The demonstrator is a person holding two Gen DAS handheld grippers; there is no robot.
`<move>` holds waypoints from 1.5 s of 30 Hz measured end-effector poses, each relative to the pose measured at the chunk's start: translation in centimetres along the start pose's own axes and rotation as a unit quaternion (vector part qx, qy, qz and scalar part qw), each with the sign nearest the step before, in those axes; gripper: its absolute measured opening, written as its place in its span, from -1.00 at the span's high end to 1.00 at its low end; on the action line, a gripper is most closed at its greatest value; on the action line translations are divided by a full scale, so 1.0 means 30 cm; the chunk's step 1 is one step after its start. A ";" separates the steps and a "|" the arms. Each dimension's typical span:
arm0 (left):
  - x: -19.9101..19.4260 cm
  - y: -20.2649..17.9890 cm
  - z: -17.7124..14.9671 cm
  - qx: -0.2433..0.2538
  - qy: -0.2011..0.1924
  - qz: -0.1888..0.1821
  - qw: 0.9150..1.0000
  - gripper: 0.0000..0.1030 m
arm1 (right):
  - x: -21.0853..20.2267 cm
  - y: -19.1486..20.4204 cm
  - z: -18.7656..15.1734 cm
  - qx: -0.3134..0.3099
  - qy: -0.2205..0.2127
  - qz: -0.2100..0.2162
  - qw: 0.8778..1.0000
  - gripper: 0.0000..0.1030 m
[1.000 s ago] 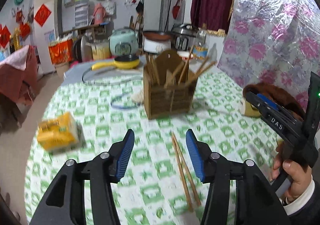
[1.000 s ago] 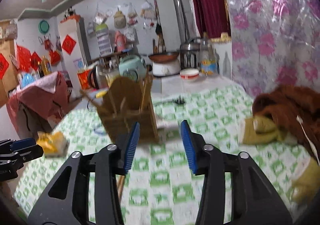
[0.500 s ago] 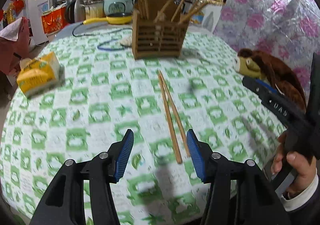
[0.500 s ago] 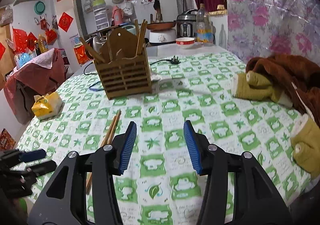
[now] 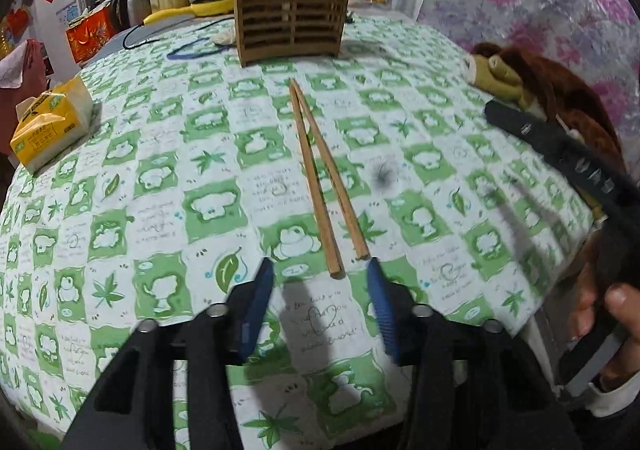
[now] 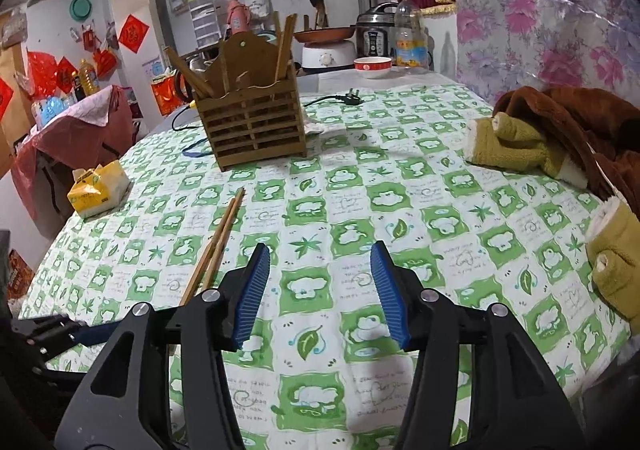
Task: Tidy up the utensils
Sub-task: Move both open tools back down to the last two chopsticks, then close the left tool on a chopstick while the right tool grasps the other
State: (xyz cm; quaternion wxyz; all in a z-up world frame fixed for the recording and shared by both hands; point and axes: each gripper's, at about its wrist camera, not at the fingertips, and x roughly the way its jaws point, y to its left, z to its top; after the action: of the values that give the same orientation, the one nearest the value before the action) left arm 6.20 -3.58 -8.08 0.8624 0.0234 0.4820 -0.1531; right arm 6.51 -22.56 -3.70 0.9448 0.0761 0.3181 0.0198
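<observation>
Two wooden chopsticks [image 5: 320, 177] lie side by side on the green-checked tablecloth [image 5: 168, 177], pointing at a slatted wooden utensil holder [image 5: 290, 23] that has several chopsticks standing in it. My left gripper [image 5: 318, 268] hovers right over their near ends. Its jaws are closing, the ends sit just ahead of the gap and the pads touch nothing. My right gripper [image 6: 320, 258] stands to the right of the same chopsticks [image 6: 218, 242]. Its jaws are opening over bare cloth, with the holder [image 6: 254, 121] farther back.
A yellow tissue pack [image 5: 50, 125] lies at the table's left. A brown and olive plush garment [image 6: 560, 137] covers the right side. A power cable and plug [image 6: 344, 99] run behind the holder. Pots, a bowl [image 6: 372, 67] and a bottle stand at the far edge.
Both grippers have sunk toward the table and tilted down. My left one has come up to the near ends of the chopsticks and its jaws have narrowed. The right jaws have widened a little.
</observation>
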 end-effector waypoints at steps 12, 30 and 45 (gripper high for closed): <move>0.063 -0.027 0.013 0.013 0.002 0.030 0.999 0.57 | -0.001 0.012 -0.014 -0.009 0.007 0.008 1.000 -0.03; -0.028 0.090 0.037 -0.020 -0.022 0.029 0.999 0.88 | 0.072 0.170 -0.093 -0.072 0.078 0.066 0.992 -0.09; -0.079 0.175 0.033 -0.048 -0.043 0.016 0.998 0.89 | 0.179 0.337 -0.182 -0.114 0.120 0.071 0.984 -0.06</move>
State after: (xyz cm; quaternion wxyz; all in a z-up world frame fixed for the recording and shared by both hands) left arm 7.37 1.80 -6.14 0.8850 -0.0169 0.4503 -0.1171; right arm 7.60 -11.38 -9.62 0.8984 -0.0131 0.4186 0.1321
